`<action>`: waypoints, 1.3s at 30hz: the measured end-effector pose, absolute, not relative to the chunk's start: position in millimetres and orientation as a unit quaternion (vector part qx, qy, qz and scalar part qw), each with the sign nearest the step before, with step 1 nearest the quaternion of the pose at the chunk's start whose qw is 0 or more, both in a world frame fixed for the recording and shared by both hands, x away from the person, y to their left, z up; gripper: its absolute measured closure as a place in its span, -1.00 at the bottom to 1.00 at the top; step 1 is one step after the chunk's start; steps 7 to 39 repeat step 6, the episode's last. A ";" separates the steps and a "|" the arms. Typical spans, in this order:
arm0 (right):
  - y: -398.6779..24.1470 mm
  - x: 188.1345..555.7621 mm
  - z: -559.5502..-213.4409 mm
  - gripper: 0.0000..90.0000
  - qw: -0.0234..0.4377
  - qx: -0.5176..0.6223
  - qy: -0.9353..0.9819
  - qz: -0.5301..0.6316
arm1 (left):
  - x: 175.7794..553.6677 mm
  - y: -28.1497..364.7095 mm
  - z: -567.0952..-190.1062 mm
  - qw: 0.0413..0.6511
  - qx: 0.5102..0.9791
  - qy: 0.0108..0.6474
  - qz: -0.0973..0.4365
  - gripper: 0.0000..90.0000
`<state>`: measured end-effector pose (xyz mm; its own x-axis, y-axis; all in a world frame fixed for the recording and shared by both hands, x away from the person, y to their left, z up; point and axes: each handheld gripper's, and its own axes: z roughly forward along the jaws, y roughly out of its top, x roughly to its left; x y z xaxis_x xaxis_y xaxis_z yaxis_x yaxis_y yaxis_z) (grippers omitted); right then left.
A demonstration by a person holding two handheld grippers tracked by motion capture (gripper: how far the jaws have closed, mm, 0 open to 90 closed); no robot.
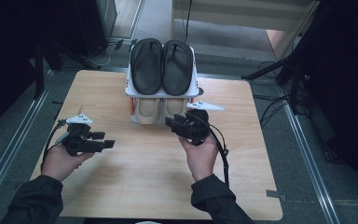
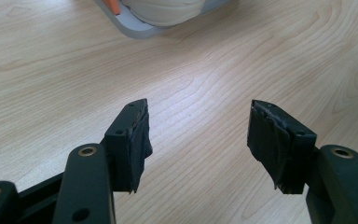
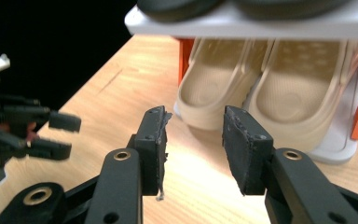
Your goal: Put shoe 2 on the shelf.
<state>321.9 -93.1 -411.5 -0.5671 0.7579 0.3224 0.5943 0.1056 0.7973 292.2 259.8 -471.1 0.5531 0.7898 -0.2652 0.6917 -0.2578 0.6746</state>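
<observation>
The left gripper (image 1: 103,140) hovered over bare table (image 1: 135,186), jaws wide apart and holding nothing. Ahead stood a small white shoe rack (image 1: 162,94), black sandals (image 1: 162,65) on top and beige slippers (image 3: 242,88) on the lower shelf between orange posts (image 3: 184,56). The right gripper (image 3: 193,144), half open and empty, pointed at the slippers, nothing between them.

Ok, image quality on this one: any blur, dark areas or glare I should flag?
High view: table evenly lit, surroundings near black, right gripper slightly soft. Left gripper view: sharp wood grain, mild sheen at the top, jaws crisp. Right gripper view: beige slippers brightly lit, black background at left, left gripper there dim and soft.
</observation>
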 end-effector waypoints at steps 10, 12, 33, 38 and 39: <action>-100.3 317.0 -423.0 0.33 0.068 0.456 0.738 0.493 | 292.6 259.8 -471.1 0.393 0.789 0.469 0.059 -0.14; -100.3 317.0 -423.0 0.33 0.068 0.456 0.738 0.493 | 292.6 259.8 -471.1 0.393 0.789 0.469 0.059 -0.14; -100.3 317.0 -423.0 0.33 0.068 0.456 0.738 0.493 | 292.6 259.8 -471.1 0.393 0.789 0.469 0.059 -0.14; -100.3 317.0 -423.0 0.33 0.068 0.456 0.738 0.493 | 292.6 259.8 -471.1 0.393 0.789 0.469 0.059 -0.14; -100.3 317.0 -423.0 0.33 0.068 0.456 0.738 0.493 | 292.6 259.8 -471.1 0.393 0.789 0.469 0.059 -0.14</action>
